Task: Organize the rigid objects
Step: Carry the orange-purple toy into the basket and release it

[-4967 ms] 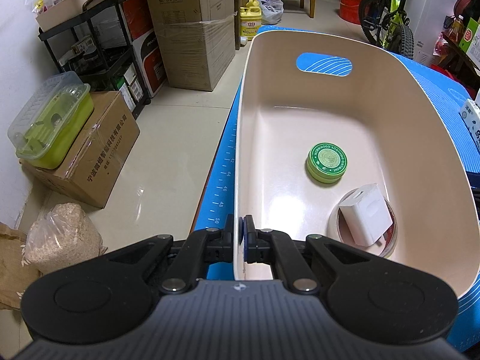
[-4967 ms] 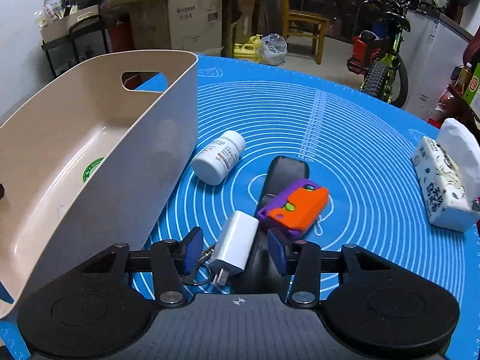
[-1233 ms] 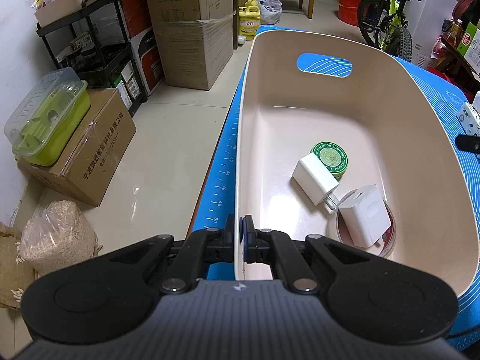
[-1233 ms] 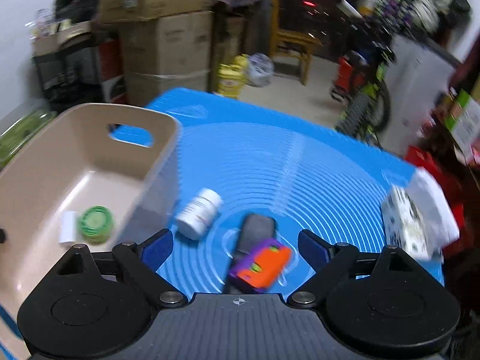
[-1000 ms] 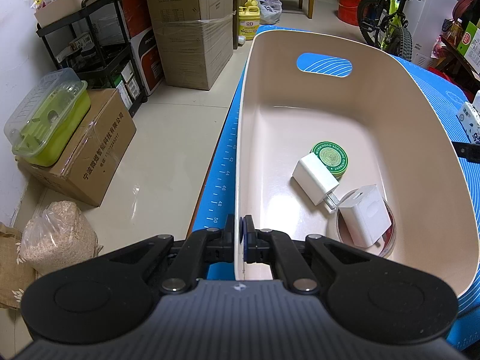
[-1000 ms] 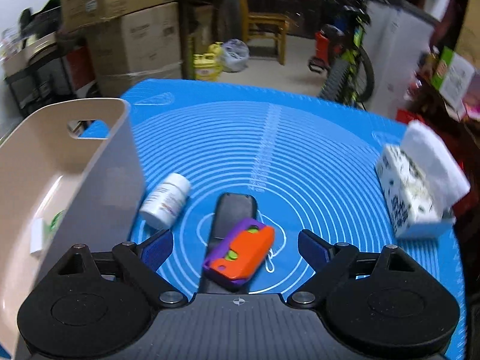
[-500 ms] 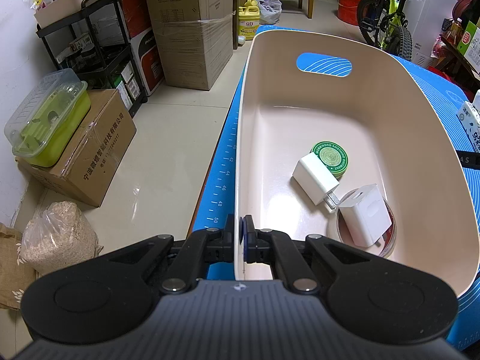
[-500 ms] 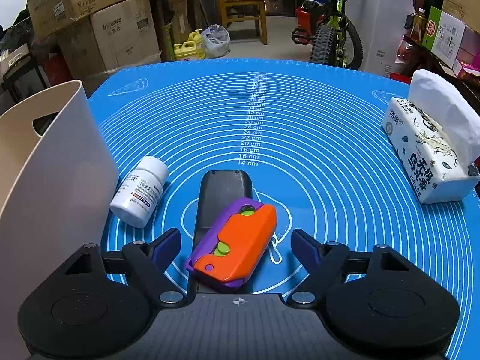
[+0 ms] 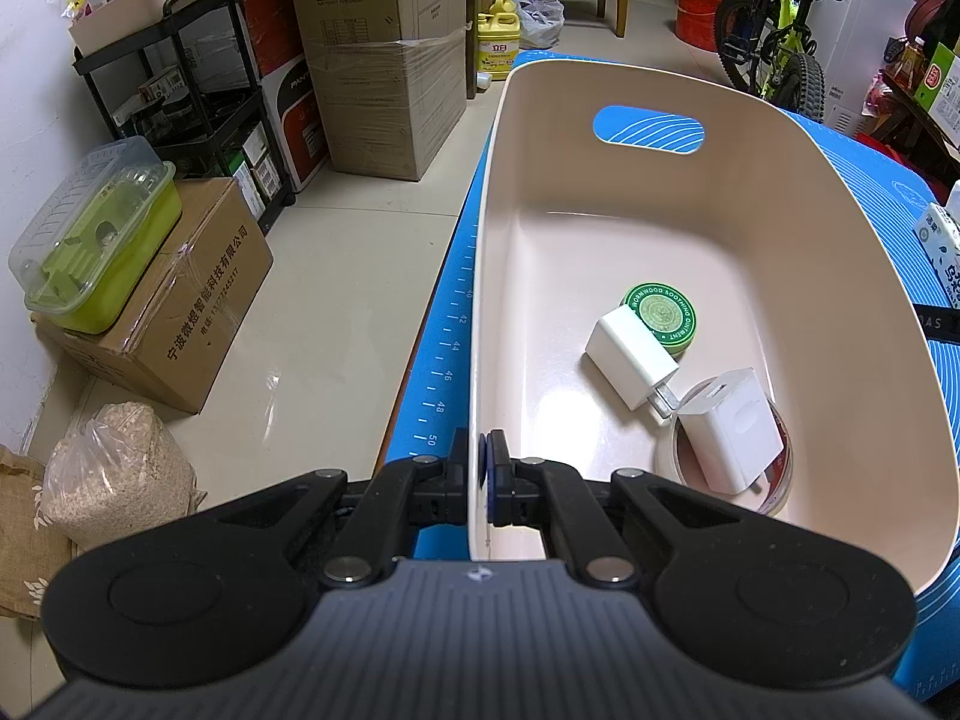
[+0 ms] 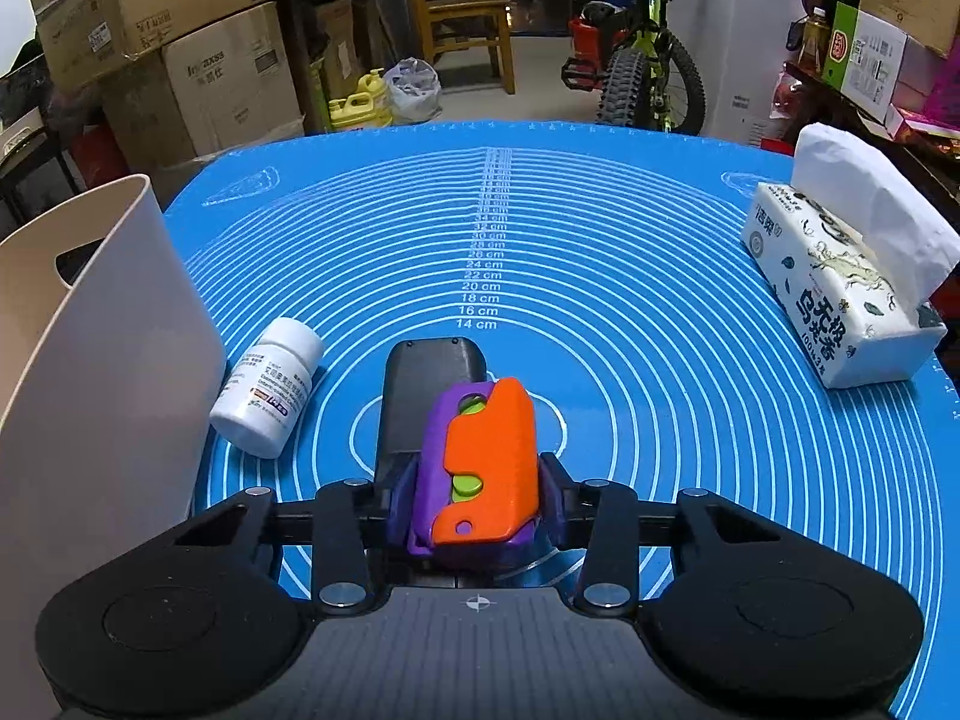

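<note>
My left gripper (image 9: 480, 474) is shut on the near rim of the beige bin (image 9: 852, 276). Inside the bin lie a green round tin (image 9: 660, 318), a white charger (image 9: 630, 357) and a white cube adapter (image 9: 735, 429) on a tape roll (image 9: 780, 480). My right gripper (image 10: 477, 507) is shut on the orange and purple toy (image 10: 486, 468), which rests on a black remote (image 10: 420, 402) on the blue mat (image 10: 600, 240). A white pill bottle (image 10: 267, 396) lies next to the bin's outer wall (image 10: 102, 372).
A tissue pack (image 10: 852, 294) stands at the mat's right edge. Beyond the table are cardboard boxes (image 9: 384, 60), a black shelf rack (image 9: 180, 90), a chair (image 10: 468, 30) and a bicycle (image 10: 636, 54). A green lidded container (image 9: 96, 240) sits on a floor box.
My right gripper has come down over the toy and its jaws have closed on it. The left gripper stays clamped on the bin rim.
</note>
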Tool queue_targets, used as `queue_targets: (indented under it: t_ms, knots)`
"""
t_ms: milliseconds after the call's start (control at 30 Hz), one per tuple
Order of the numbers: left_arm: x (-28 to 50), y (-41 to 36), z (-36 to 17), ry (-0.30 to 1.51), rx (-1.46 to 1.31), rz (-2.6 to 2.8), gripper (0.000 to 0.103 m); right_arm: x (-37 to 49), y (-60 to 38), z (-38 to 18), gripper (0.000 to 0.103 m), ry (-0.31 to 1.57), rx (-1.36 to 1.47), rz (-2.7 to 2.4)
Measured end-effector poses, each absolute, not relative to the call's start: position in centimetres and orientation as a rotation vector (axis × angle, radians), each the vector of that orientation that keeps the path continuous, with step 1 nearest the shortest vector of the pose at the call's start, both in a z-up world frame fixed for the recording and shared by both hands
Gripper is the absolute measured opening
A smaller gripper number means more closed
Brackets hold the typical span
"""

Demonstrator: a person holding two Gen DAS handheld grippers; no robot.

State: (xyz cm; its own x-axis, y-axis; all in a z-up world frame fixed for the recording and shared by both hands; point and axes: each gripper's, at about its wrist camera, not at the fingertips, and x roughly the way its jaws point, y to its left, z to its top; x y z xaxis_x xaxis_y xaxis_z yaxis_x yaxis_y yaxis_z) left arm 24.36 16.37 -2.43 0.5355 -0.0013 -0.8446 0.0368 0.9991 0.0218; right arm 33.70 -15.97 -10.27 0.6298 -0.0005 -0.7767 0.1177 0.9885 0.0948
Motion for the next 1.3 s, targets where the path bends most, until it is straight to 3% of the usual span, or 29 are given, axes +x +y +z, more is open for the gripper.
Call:
queue_targets:
  t_ms: [400, 767, 1033, 1300]
  knots:
    - [24.4, 16.4, -2.4, 1.006, 0.038, -0.023, 0.006, 32.2, -15.5, -4.8, 0.048, 0.718, 0.161, -0.024]
    - [24.4, 16.4, -2.4, 1.006, 0.038, -0.022, 0.006, 31.2, -7.9, 1.6, 0.048, 0.573, 0.051, 0.195]
    - [24.2, 16.6, -2.5, 1.006, 0.033, -0.025, 0.005, 33.8, 0.1, 1.6, 0.048, 0.64, -0.071, 0.307]
    - [24.2, 16.6, -2.5, 1.006, 0.03, -0.026, 0.005, 36.7, 5.3, -2.5, 0.048, 0.859, -0.171, 0.327]
